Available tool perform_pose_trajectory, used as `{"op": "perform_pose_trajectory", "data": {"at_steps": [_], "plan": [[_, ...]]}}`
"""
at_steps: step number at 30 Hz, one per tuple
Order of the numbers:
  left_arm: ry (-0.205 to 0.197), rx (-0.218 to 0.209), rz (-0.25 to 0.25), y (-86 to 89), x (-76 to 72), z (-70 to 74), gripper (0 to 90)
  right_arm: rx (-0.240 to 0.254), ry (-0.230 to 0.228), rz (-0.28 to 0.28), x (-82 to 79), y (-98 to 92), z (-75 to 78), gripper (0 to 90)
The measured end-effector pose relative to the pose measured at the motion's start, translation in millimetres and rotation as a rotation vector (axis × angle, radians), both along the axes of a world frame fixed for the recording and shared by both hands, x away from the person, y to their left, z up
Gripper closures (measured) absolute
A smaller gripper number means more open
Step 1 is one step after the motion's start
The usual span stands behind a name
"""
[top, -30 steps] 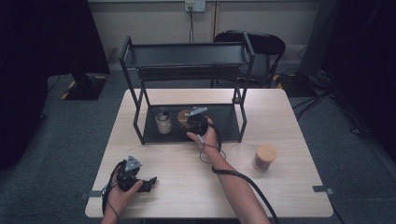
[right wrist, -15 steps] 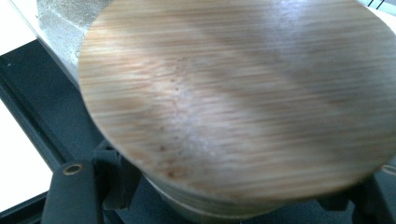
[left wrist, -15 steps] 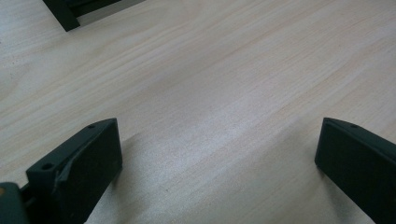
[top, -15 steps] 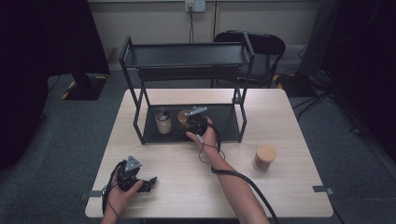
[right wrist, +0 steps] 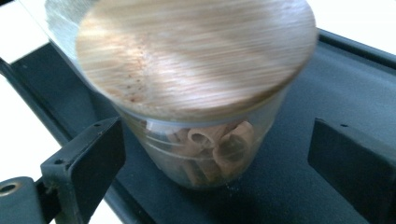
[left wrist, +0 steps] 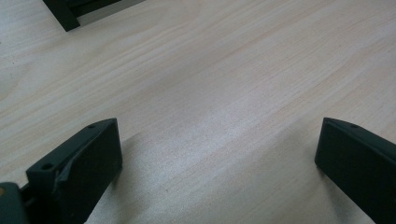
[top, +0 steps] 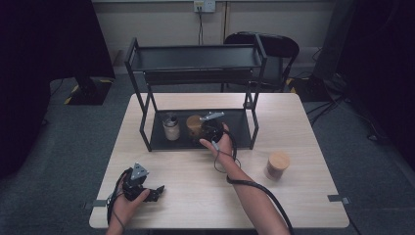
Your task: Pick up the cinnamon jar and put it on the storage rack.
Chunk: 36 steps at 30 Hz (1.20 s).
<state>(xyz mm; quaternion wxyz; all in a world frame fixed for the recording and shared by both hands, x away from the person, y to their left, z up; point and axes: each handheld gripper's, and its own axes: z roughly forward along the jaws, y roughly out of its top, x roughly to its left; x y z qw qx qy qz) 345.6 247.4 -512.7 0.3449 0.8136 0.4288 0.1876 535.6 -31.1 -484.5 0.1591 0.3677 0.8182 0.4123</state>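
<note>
A glass jar (right wrist: 201,93) with a wooden lid holds rolled brown sticks and stands on the black bottom tray (right wrist: 289,186) of a metal rack (top: 195,63). My right gripper (right wrist: 217,135) reaches in to it; its jaws have just been opening and now stand open on either side of the jar, with a gap on each side. In the high view the jar (top: 194,126) sits just left of the right gripper (top: 208,128). My left gripper (left wrist: 217,140) rests open on the wooden table (left wrist: 210,70), near its front left (top: 147,188), with nothing between its jaws.
A small jar with a silver lid (top: 171,127) stands on the tray left of the wooden-lid jar. Another wooden-lid jar (top: 277,165) stands on the table at the right. The rack's posts and top shelf surround the right hand. A chair stands behind the table.
In the high view both hands and all jars keep their places; no shift shows at that distance.
</note>
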Motion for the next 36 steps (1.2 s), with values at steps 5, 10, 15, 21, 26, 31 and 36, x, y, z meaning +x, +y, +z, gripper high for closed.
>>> {"op": "perform_pose_trajectory", "data": {"at_steps": [5,10,15,21,26,31,36], "plan": [[0.0,0.0,0.0,0.0,0.0,0.0,0.1,0.027,0.018,-0.004,-3.4,-6.6,3.0,1.2],[0.0,0.0,-0.002,0.1,0.2,0.0,0.1,0.03,0.028,-0.013,-8.3,-12.9,3.2,1.1],[0.0,0.0,-0.002,0.1,0.2,0.0,0.1,0.031,0.021,-0.016,-13.3,-17.3,4.3,1.1],[0.0,0.0,-0.002,0.1,0.1,0.0,0.1,0.033,0.022,-0.01,-21.6,-21.3,6.0,1.4],[0.0,0.0,-0.002,0.1,0.2,0.0,0.1,0.029,0.027,-0.005,-28.6,-24.8,6.0,2.1],[0.0,0.0,-0.002,0.1,0.2,0.0,0.1,0.035,0.03,0.003,-35.7,-30.4,8.1,2.2],[0.0,0.0,-0.002,0.1,0.2,0.0,0.1,0.05,0.035,0.019,-45.9,-37.1,8.4,2.2]]}}
